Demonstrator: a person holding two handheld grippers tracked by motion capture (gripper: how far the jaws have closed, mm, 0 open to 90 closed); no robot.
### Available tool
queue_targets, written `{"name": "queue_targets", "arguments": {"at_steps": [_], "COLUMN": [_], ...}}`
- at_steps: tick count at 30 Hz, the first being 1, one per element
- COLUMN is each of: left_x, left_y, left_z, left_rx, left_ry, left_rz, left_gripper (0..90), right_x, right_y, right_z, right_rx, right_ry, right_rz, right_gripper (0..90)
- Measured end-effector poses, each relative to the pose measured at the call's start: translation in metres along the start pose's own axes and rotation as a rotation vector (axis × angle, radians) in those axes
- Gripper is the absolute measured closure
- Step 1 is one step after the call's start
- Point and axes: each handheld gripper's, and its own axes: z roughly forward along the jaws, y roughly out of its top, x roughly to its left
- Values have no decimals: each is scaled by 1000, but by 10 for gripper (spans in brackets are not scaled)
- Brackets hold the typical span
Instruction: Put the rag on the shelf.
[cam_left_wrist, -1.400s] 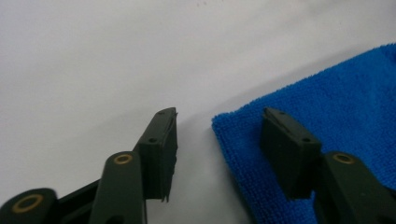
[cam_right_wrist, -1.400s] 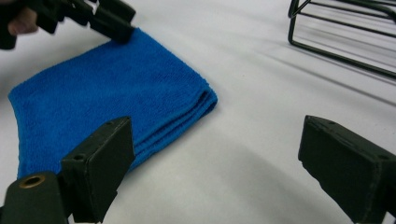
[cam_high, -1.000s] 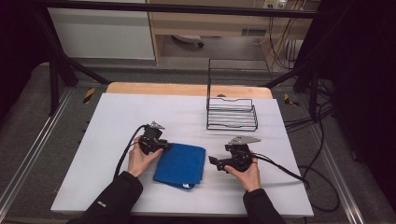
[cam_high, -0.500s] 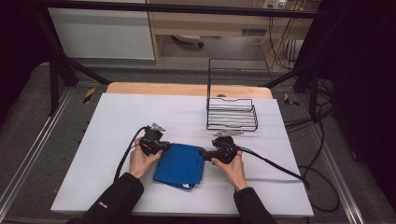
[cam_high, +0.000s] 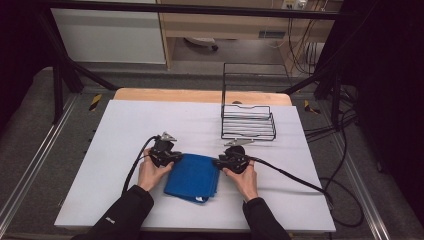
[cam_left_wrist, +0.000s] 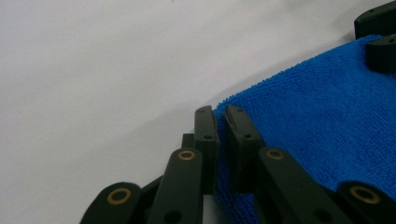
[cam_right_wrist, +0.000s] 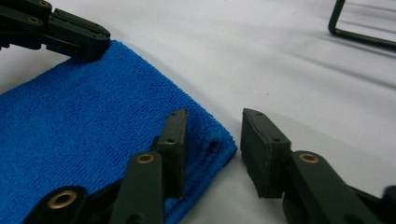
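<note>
Left tongs (cam_left_wrist: 220, 126): pinching my blue cloth's (cam_high: 194, 176) corner.
Right tongs (cam_right_wrist: 212, 140): spread astride the opposite corner.
Wire rack (cam_high: 248, 121): behind, apart, on the worktop (cam_high: 125, 130).

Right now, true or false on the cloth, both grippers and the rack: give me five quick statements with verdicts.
1. The left gripper is shut on the cloth. True: its jaws pinch a corner edge.
2. The right gripper is shut on the cloth. False: its jaws stand open, astride the cloth's near corner.
3. The cloth is red. False: it is blue.
4. The rack stands on the table, beyond the right gripper. True.
5. The cloth lies inside the rack. False: it lies flat on the table between the two grippers.
</note>
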Motion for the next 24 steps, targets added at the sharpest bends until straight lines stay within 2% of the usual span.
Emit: {"name": "queue_targets", "arguments": {"at_steps": [3, 6, 9, 12, 17, 20, 24], "left_x": [0, 1, 1, 2, 7, 7, 5], "left_y": [0, 0, 0, -1, -2, -2, -2], "left_z": [0, 0, -1, -1, -3, -6, -18], "left_rx": [0, 0, -3, -10, -23, -36, -80], "left_ry": [-2, -2, -4, -10, -42, -42, -46], "left_rz": [1, -1, -8, -20, -61, -54, -45], "left_gripper": [834, 834, 841, 847, 860, 862, 863], "right_x": [1, 2, 2, 2, 3, 4, 6], "right_y": [0, 0, 0, 0, 1, 4, 5], "right_z": [0, 0, 1, 1, -2, -8, -13], "right_rx": [10, 19, 32, 32, 17, -14, -42], "right_ry": [17, 29, 53, 56, 58, 66, 74], "right_rz": [35, 54, 86, 92, 99, 101, 91], "right_gripper": [706, 739, 821, 841, 853, 855, 855]}}
